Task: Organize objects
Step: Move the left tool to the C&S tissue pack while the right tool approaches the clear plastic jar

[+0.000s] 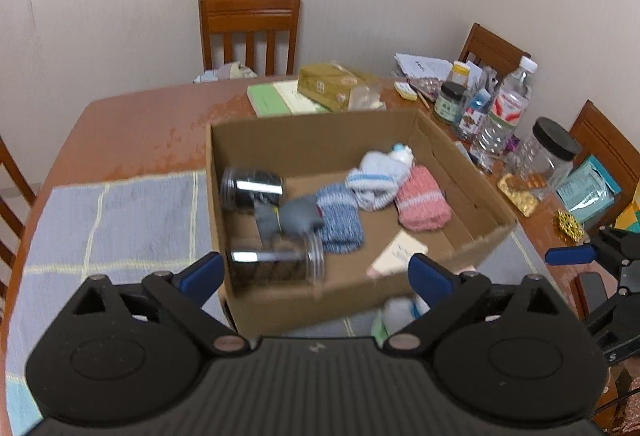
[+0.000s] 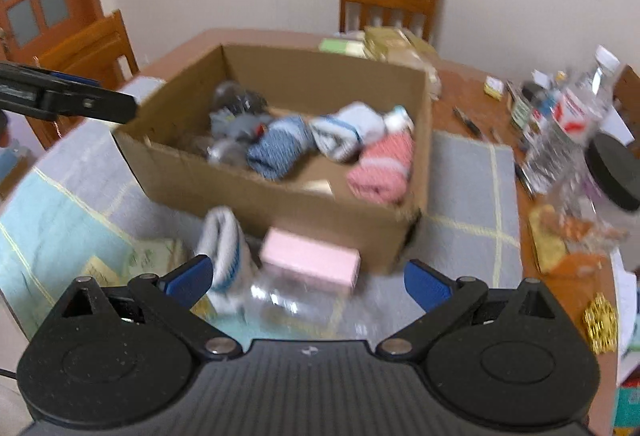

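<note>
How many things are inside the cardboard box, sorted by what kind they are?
Inside the cardboard box:
Sock bundles: 4 (grey, blue, white-and-blue, pink)
Jars lying on their sides: 2 (far jar, near jar)
Cards or papers: 1 (card)
Total: 7
</note>
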Tool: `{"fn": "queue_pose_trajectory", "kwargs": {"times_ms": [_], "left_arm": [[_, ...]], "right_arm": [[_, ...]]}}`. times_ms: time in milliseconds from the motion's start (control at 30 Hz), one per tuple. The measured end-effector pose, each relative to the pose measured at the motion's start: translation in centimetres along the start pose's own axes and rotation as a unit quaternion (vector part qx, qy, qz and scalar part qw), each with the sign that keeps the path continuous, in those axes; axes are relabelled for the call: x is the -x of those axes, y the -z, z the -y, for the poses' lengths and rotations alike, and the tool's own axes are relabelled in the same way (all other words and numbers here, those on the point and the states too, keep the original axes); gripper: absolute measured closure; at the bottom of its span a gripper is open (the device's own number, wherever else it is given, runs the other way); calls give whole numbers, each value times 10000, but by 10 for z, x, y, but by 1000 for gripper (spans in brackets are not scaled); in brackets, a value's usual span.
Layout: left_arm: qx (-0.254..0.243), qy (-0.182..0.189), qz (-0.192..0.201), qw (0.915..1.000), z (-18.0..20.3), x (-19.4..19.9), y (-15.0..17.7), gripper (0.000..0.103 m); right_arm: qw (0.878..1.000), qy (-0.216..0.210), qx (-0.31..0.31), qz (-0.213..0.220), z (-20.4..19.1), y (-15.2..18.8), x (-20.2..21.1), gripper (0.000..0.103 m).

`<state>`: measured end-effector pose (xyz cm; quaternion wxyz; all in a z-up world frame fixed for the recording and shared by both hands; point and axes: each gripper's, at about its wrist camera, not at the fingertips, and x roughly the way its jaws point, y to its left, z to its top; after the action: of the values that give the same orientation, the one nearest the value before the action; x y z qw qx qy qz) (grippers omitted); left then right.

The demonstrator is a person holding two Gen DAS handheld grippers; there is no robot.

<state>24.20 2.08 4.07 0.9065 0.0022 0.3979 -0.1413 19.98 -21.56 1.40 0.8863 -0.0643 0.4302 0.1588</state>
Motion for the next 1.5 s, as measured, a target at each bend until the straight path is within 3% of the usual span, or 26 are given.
{"fn": "queue_pose_trajectory", "kwargs": {"times_ms": [167,367,567,800,1067,1300,1400,1500], "left_arm": [[83,-24,-100,9999,11,3,30,5],[110,-132,-213,9996,23,-2,68,5],[114,-315,-306,9990,33,-11,97,4],[-110,-312,-614,9976,42,-27,122,4],[-35,-248,-812,9964,38,-33,131,4],[305,-159,-558,9978,24,-21,114,4],[465,-287,-389,9977,12,-21,103,4],[643,-408,-460,9960,-1,-34,95,4]], "right_arm": [[9991,402,140,-61,-9,29,-2,0],[9993,277,-239,-72,-10,54,-7,0],[9968,780,-184,-74,-16,72,-12,0],[9967,678,-378,-228,-9,84,-14,0],[9963,658,-508,-222,-9,80,-15,0],[9952,656,-709,-168,-5,68,-19,0],[9947,660,-769,-166,-4,64,-22,0],[9940,654,-852,-188,-3,62,-25,0]]}}
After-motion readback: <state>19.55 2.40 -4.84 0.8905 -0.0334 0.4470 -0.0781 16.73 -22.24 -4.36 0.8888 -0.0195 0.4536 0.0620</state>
